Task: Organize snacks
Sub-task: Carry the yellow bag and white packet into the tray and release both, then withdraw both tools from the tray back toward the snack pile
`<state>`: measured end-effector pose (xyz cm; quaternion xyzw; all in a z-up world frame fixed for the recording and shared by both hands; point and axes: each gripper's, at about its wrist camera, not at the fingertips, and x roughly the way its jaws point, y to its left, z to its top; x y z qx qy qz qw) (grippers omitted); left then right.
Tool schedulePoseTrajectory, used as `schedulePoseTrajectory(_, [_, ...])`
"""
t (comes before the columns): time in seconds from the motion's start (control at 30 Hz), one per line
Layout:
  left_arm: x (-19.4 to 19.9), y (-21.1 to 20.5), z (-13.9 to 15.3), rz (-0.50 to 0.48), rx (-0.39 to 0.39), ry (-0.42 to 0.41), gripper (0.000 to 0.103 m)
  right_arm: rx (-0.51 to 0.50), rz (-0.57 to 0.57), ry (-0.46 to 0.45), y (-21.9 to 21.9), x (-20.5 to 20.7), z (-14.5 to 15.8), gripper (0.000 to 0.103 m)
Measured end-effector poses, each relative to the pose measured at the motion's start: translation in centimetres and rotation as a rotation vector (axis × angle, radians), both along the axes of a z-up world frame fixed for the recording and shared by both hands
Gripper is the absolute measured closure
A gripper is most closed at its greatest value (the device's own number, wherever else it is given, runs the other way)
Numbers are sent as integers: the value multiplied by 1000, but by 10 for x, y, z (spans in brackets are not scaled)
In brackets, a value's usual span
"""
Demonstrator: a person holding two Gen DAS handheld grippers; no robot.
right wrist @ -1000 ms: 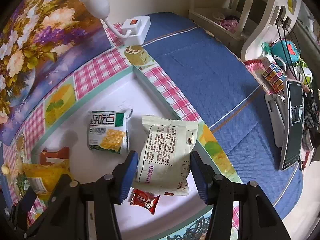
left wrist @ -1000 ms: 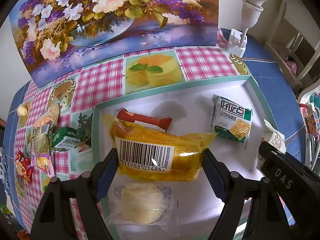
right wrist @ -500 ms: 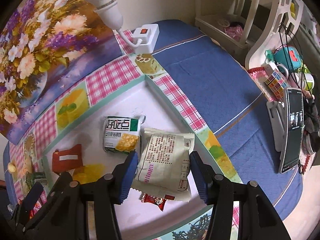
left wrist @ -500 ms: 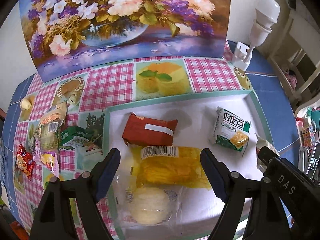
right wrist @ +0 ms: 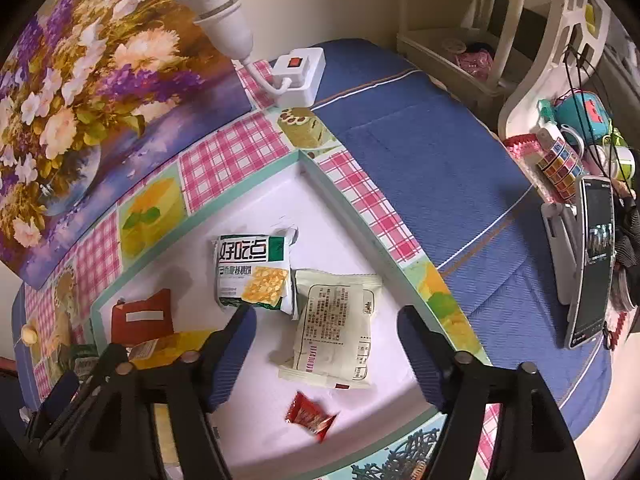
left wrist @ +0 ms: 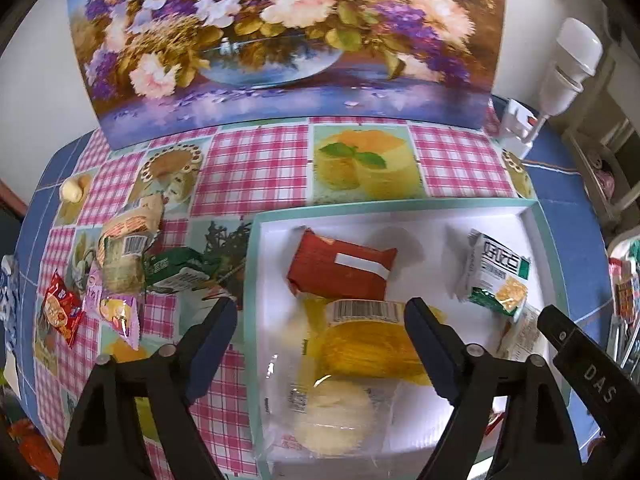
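Over the white tray (left wrist: 532,216) both my jaws stood wide, holding nothing. My left gripper (left wrist: 320,336) had just been opening further, the yellow pack (left wrist: 368,344) lying loose on the tray below the pads, not pressed by either. My right gripper (right wrist: 324,332) had just been opening too, with the cream pack (right wrist: 336,320) flat on the tray between its fingers, free.

So the tray carried the yellow pack, the cream pack, a red pack (left wrist: 340,270), a green-and-white biscuit pack (right wrist: 254,272), a clear-wrapped bun (left wrist: 332,416) and a small red sweet (right wrist: 310,420). More snacks (left wrist: 120,264) waited off the tray, in a loose heap on the cloth at the left.

What could go wrong, as I judged it: the yellow pack overlapped the bun's wrapper, so a fresh grab there might drag both. The cream pack touched the biscuit pack's corner, and a careless sweep of my right fingers could shove one over the other. The sweet sat near the tray's front rim and a nudge might flick it off. My two grippers were close, and could collide.

The bench wore a pink-check cloth (left wrist: 256,168) with cake pictures over a blue cover (right wrist: 440,168). A flower painting (left wrist: 280,40) stood behind, a white lamp (right wrist: 216,8) with its switch box (right wrist: 300,72) beside it, a phone on a stand (right wrist: 592,256) and white shelving at the right.
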<state>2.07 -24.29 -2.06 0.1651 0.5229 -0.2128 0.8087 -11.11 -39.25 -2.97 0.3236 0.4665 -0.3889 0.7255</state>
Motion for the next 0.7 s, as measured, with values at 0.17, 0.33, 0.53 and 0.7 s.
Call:
schedulePoseTrajectory(0.17, [5, 4, -2, 29, 8, -11, 15, -10, 14, -7, 1, 2, -1, 0])
schedulePoseTrajectory(0.33, [13, 12, -6, 76, -15, 15, 15, -23, 25, -26, 4, 5, 1, 0])
schedulePoseTrajectory(0.53, [17, 19, -5, 106, -55, 38, 15, -29, 26, -35, 5, 6, 3, 0])
schedulePoseTrajectory(0.7, [18, 22, -2, 109, -54, 33, 15, -54, 43, -44, 8, 8, 8, 0])
